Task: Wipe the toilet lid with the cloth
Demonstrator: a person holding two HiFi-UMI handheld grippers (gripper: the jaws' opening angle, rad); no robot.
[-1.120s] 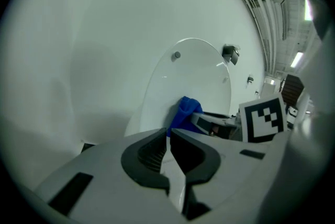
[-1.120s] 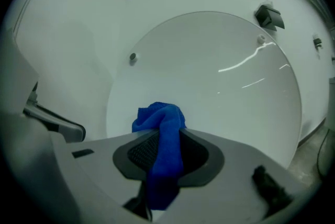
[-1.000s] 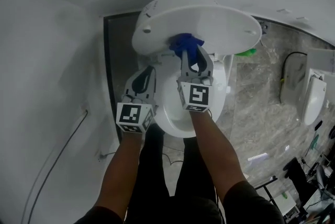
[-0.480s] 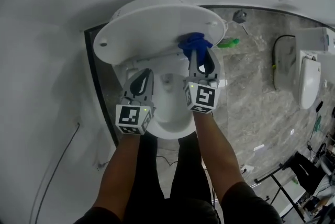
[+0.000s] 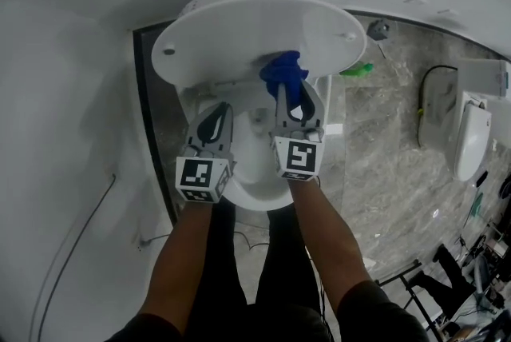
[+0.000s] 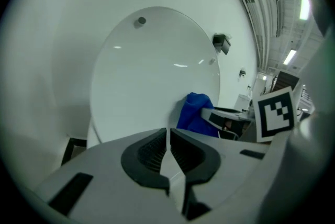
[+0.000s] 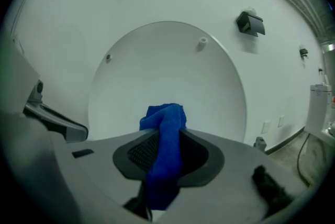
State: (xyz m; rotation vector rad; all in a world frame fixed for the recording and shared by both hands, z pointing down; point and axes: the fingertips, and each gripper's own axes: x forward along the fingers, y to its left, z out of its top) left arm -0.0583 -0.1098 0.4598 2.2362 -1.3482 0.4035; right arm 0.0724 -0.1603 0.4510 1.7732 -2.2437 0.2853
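Cloth: the blue cloth (image 7: 166, 129) is pinched between the jaws of my right gripper (image 7: 166, 152). Its bunched top stands clear above the pads, and a tail hangs down below them.
Cloth position: low on the inner face of the raised toilet lid (image 5: 239, 37), right of the lid's middle in the head view. It appears to touch that face, though I cannot confirm contact.
Toilet lid: white, oval and upright, with two small bumpers near its upper edge.
Right gripper: closed on the cloth and aimed at the lid.
Left gripper: my left gripper (image 6: 168, 149) has its jaws pressed almost together, with only a thin slit between the ribbed pads and nothing in it. It is held beside the right gripper, over the left side of the bowl (image 5: 263, 192) and short of the lid.
Markings: each marker cube (image 5: 297, 158) carries black-and-white square patterns. I can read no lettering on them.
Surroundings: grey marbled floor (image 5: 383, 165) to the right. A small green object (image 5: 355, 69) lies just beside the toilet. A second white fixture (image 5: 467, 145) and a black cable (image 5: 427, 93) are well apart at the right edge.
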